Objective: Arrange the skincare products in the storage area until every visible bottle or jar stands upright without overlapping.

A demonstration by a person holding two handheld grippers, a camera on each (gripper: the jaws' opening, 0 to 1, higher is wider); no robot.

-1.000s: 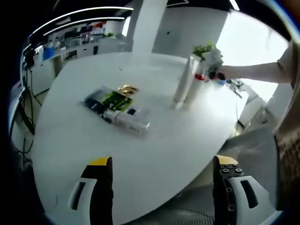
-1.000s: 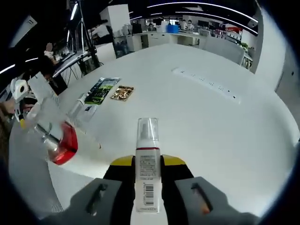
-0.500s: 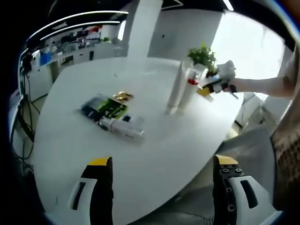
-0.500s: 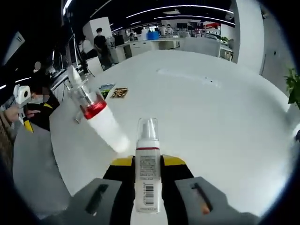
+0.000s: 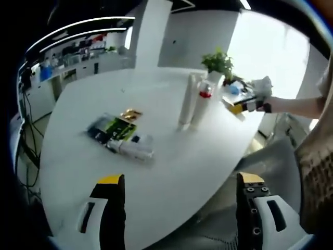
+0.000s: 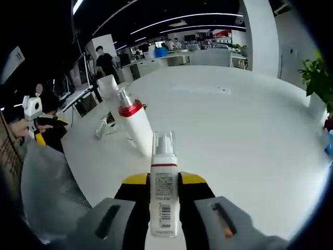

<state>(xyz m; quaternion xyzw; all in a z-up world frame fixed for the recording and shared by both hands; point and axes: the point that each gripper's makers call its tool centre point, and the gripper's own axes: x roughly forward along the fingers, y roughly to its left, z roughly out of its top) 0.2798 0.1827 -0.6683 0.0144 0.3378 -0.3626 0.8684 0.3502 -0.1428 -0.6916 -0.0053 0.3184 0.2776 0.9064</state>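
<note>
R tongs (image 6: 164,200) clamp pump bottle (image 6: 164,187) upright; L tongs (image 5: 179,208) agape, nothing held, above worktop (image 5: 171,166); red-collared bottle (image 6: 134,125) stands w/ white tube (image 5: 186,101)

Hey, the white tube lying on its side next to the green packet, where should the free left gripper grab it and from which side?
Grip the white tube across its round body, near the middle, coming down from above. It lies flat on the table beside the green packet, so its long sides are exposed. The left gripper is open.
</note>
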